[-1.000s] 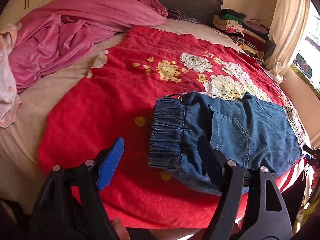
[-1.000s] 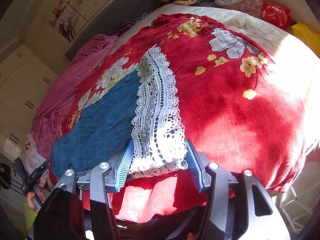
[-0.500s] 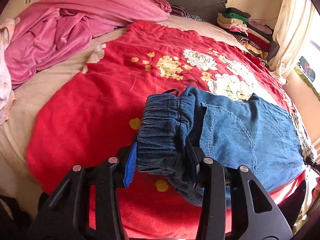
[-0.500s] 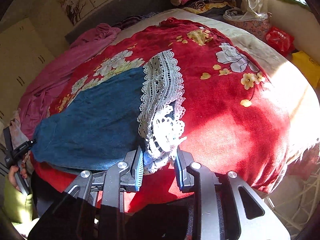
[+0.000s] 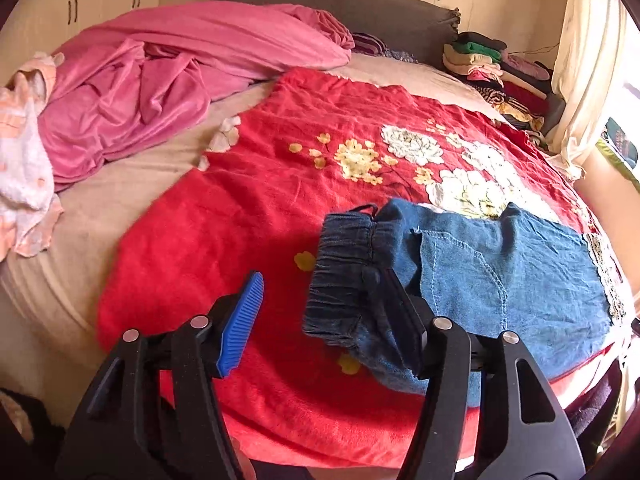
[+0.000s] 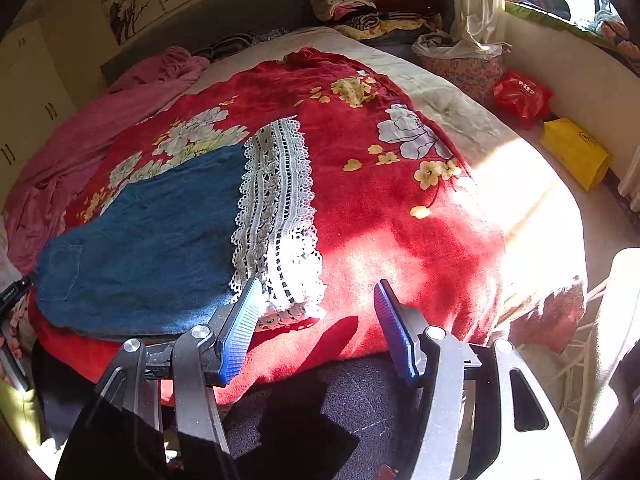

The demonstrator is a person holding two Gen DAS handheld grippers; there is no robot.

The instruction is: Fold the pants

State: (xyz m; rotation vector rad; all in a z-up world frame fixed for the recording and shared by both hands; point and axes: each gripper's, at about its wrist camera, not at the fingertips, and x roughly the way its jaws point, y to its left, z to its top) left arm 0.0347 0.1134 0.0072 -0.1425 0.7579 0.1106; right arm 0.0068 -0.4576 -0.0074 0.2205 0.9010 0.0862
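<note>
With pants (image 5: 500, 280) lying folded lengthwise on the red blanket (image 5: 240, 216): left gripper (image 5: 324, 312) spread wide by the waistband (image 5: 344, 272), likely regrasping; right gripper (image 6: 316, 320) equally agape beside the lace hem (image 6: 276, 216), holding nothing.

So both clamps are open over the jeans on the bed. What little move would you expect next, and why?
Probably closing the left gripper on the elastic waistband and the right gripper on the lace hem. Both stand open at opposite ends of the denim pants, which lie flat on the red blanket, holding nothing.
</note>
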